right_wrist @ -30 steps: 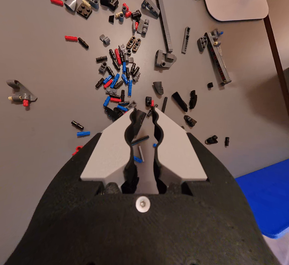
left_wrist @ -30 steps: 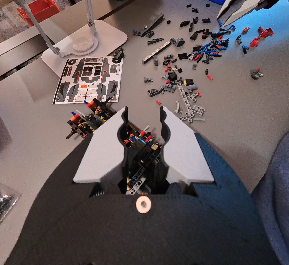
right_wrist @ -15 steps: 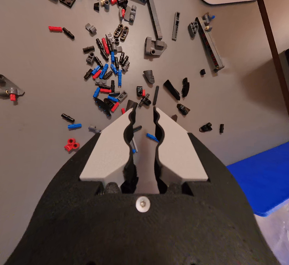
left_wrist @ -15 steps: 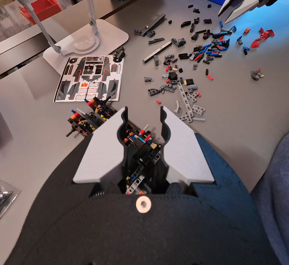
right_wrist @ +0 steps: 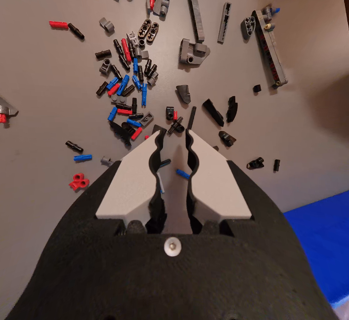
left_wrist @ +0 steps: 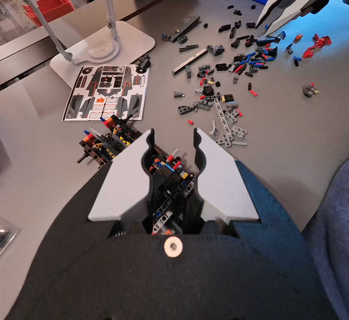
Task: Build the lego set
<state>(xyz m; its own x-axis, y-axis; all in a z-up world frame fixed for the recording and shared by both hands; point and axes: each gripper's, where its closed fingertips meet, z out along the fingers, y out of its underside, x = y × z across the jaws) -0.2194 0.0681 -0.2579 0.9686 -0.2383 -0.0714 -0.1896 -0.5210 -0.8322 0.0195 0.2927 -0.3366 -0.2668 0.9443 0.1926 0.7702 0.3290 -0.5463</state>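
Lego model: a half-built black and grey Technic assembly with red, yellow, orange and blue pins (left_wrist: 170, 174) lies on the grey table (left_wrist: 283, 159), between the fingers of the left gripper (left_wrist: 172, 133); its near end is hidden under the black gripper body, and its left part is covered by the grey left finger.
Left gripper: the jaws stand apart on both sides of the model; I cannot tell if the inner pads really press it.
Right gripper: in its own view the right gripper (right_wrist: 175, 131) has a narrow gap between the tips and nothing between them; it hangs low over the loose parts. In the left wrist view it enters from the top right corner, cut off by the frame.
Loose parts: a scatter of small blue, red and black connector pins (right_wrist: 128, 84) and grey beams (left_wrist: 221, 114) lies beyond the model. One blue pin (right_wrist: 182, 173) and a thin pale grey axle (right_wrist: 161, 182) are partly hidden by the right fingers.
Sticker sheet: a white sheet with black and orange shapes (left_wrist: 107, 91) lies flat just behind the model.
Stand: a white flat base with thin metal legs (left_wrist: 102, 50) touches the sheet's far edge; its top is out of frame.
Blue box: a bright blue surface (right_wrist: 321, 244) lies at the table edge, only a part is visible.
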